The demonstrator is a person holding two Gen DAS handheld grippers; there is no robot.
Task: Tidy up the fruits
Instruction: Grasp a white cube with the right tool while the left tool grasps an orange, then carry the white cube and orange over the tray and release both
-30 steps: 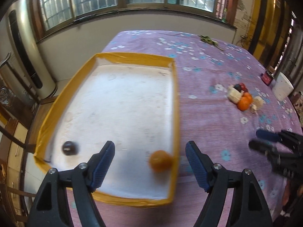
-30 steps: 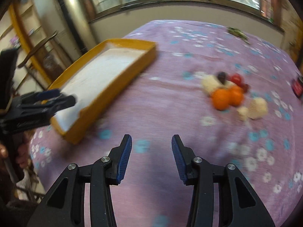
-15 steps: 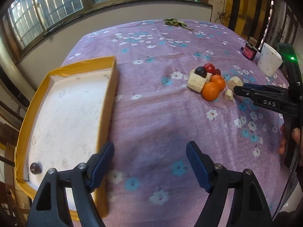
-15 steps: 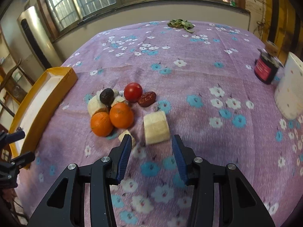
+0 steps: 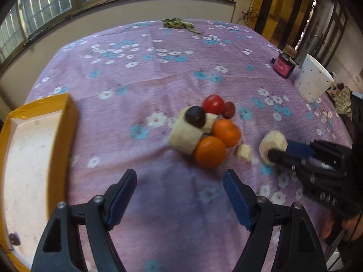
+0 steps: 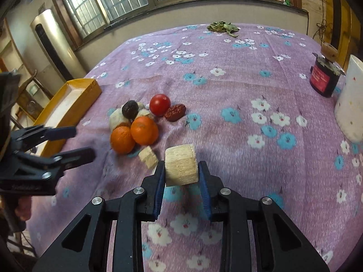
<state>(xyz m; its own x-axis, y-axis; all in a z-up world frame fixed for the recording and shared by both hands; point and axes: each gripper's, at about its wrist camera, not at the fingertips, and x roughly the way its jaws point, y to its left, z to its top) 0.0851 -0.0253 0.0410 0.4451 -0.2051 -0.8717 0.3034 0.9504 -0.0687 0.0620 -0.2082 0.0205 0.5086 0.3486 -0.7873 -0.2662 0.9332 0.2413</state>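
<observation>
A heap of fruit lies on the purple flowered cloth: two oranges (image 6: 133,136), a red tomato (image 6: 160,104), a red date (image 6: 175,112), a dark plum (image 6: 130,109) on pale chunks, and a small pale piece (image 6: 148,156). My right gripper (image 6: 181,176) is shut on a pale cylindrical fruit chunk (image 6: 181,168), right of the oranges. It also shows in the left wrist view (image 5: 273,146). My left gripper (image 5: 180,195) is open and empty, just short of the near orange (image 5: 210,151). The yellow tray (image 5: 65,122) lies to the left.
A white spotted cup (image 5: 314,81) and a dark jar with a cork (image 5: 284,64) stand at the right edge of the table. Green leaves (image 6: 223,27) lie at the far edge. A small dark fruit (image 5: 14,238) sits in the tray's near corner.
My right gripper has moved forward and closed on the pale chunk. My left gripper has swung right from the tray to face the fruit heap.
</observation>
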